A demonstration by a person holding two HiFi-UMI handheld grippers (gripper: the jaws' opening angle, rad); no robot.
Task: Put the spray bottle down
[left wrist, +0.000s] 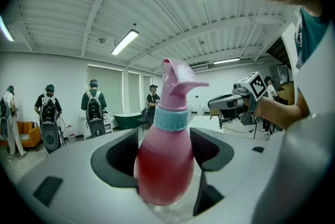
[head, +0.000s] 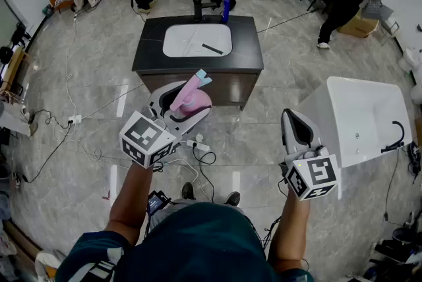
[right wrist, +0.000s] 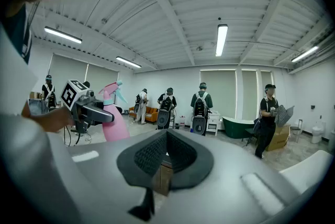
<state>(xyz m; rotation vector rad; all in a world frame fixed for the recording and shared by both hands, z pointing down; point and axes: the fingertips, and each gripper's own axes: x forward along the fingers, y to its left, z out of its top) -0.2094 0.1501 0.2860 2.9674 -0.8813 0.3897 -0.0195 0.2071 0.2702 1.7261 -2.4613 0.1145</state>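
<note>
A pink spray bottle (head: 192, 98) with a light-blue collar and nozzle stands upright between the jaws of my left gripper (head: 186, 105), which is shut on its body. In the left gripper view the bottle (left wrist: 166, 157) fills the middle, with the dark pads pressed on both its sides. I hold it in the air, in front of a dark vanity (head: 247, 53) with a white basin. My right gripper (head: 296, 124) is at the right, shut with nothing in it. In the right gripper view its pads (right wrist: 180, 157) meet, and the bottle (right wrist: 114, 115) shows at the left.
A black faucet (head: 200, 8), a blue bottle (head: 225, 10) and a dark strip (head: 212, 48) are on the vanity. A white bathtub (head: 343, 97) stands at the right. Cables and a power strip (head: 74, 119) lie on the tiled floor. Several people stand at the room's edges.
</note>
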